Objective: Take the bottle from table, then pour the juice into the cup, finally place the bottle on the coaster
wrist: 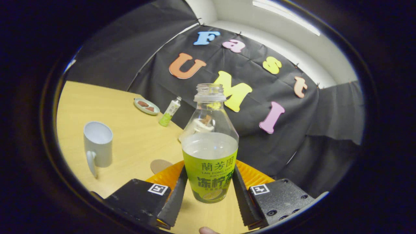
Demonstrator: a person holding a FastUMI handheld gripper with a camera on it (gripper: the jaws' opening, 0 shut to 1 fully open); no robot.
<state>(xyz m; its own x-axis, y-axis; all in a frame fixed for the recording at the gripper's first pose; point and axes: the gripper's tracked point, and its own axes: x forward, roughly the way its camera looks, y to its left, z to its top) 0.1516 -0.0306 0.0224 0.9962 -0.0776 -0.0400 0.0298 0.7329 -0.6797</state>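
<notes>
Bottle [210,143], uncapped and wrapped in a green label, is seen upright between the two fingers of the gripper [209,191], with clear liquid filling it to about the top of the label. Both fingers are pressed against the labelled lower body, one on each side, so the bottle is held clamped. Its base is seen above the wooden table [130,136]; whether it rests on the surface cannot be told. A grey cup [97,144] with a handle is stood on the table beyond the left finger, well apart from the bottle. A round coaster [160,165] is laid flat between the cup and the bottle, just ahead of the left finger. Farther back, a small plate [146,106] and a second, capped bottle [170,111] are placed near the table's far edge.
</notes>
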